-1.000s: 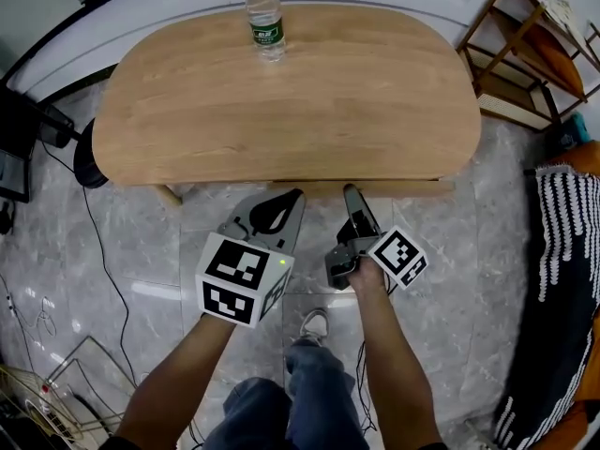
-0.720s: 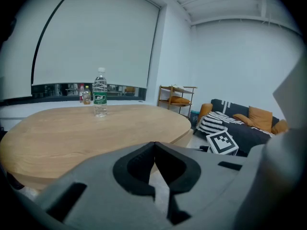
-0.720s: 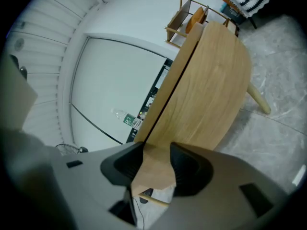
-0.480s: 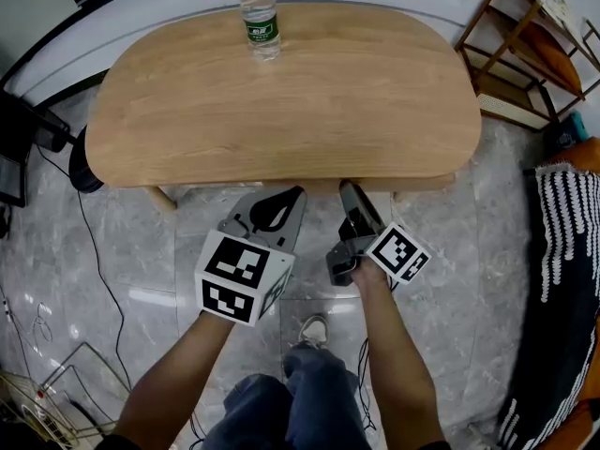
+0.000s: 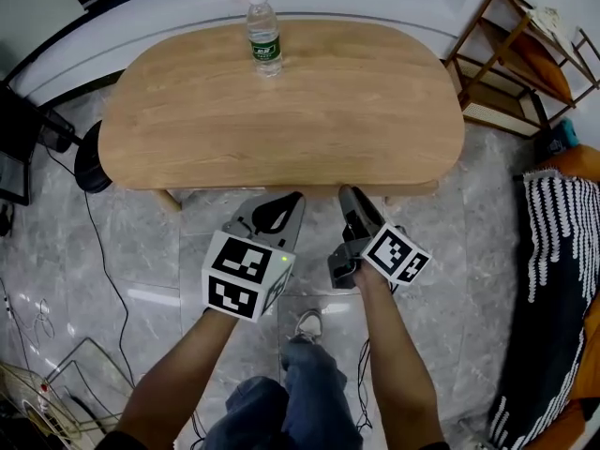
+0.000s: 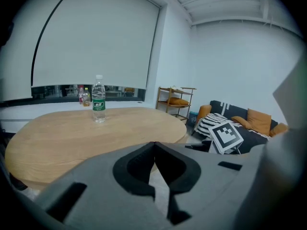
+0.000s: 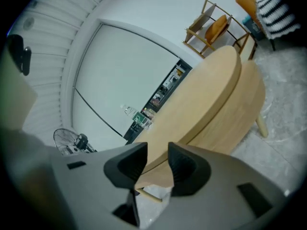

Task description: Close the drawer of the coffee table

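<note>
The oval wooden coffee table (image 5: 281, 111) fills the upper head view, with a water bottle (image 5: 264, 37) standing near its far edge. A thin strip of the drawer front (image 5: 394, 189) shows just under the near rim, almost flush with it. Both grippers hover over the floor just in front of that rim, touching nothing. My left gripper (image 5: 292, 197) is shut, its tips meeting (image 6: 154, 143) with nothing between them. My right gripper (image 5: 347, 192) is rolled sideways. Its jaws (image 7: 158, 150) are closing, a narrow empty gap still between them, and they point at the table's edge (image 7: 225, 95).
A wooden shelf rack (image 5: 511, 64) stands at the right, with a striped cushion (image 5: 562, 251) on a dark sofa nearer. Cables (image 5: 94, 242) and a dark fan base (image 5: 86, 157) lie on the marble floor at the left. The person's shoe (image 5: 309, 324) is below the grippers.
The right gripper has rolled a little and both grippers have risen slightly. The table sits a bit lower and smaller in the head view than before.
</note>
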